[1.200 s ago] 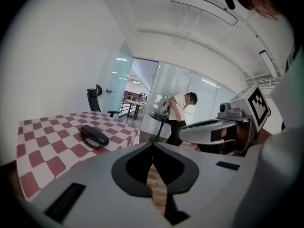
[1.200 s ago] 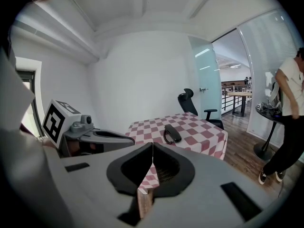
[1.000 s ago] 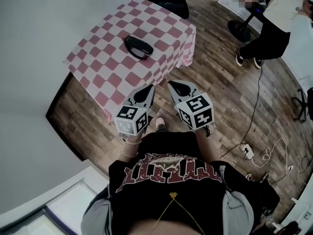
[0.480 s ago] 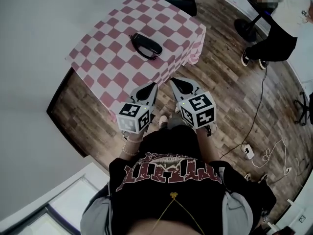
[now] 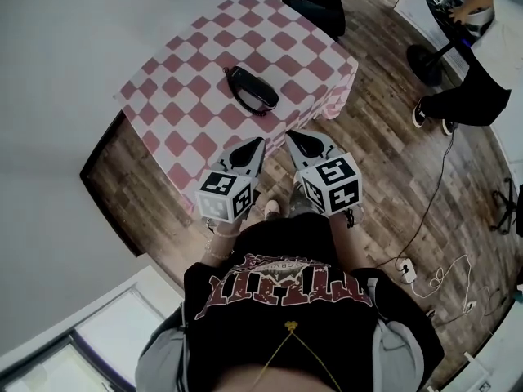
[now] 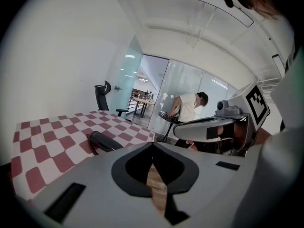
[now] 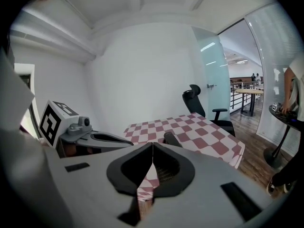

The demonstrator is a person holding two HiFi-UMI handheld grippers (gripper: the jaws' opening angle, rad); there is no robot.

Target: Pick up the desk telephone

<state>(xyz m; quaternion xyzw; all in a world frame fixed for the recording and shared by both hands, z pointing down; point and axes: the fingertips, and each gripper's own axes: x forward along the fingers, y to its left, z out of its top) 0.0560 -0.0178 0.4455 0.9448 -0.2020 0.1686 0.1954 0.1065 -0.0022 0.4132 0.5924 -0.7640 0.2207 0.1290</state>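
A black desk telephone (image 5: pixel 252 90) lies near the middle of a table with a red-and-white checked cloth (image 5: pixel 188 96). It shows too in the left gripper view as the telephone (image 6: pixel 105 141), and just past the jaw tips in the right gripper view as the telephone (image 7: pixel 172 140). My left gripper (image 5: pixel 255 144) and right gripper (image 5: pixel 289 137) hang side by side at the table's near edge, short of the telephone. Both have their jaws shut with nothing between them. The left gripper (image 6: pixel 152 145) and right gripper (image 7: pixel 152 144) tips meet in their own views.
A black office chair (image 5: pixel 315 0) stands at the table's far side. A person (image 5: pixel 470 64) stands by a small round stand (image 5: pixel 445 6) at the right. Cables and a power strip (image 5: pixel 406 269) lie on the wood floor. A white wall (image 5: pixel 57 72) runs along the left.
The table and telephone have shifted nearer to both grippers in the head view. Both grippers stay shut and side by side.
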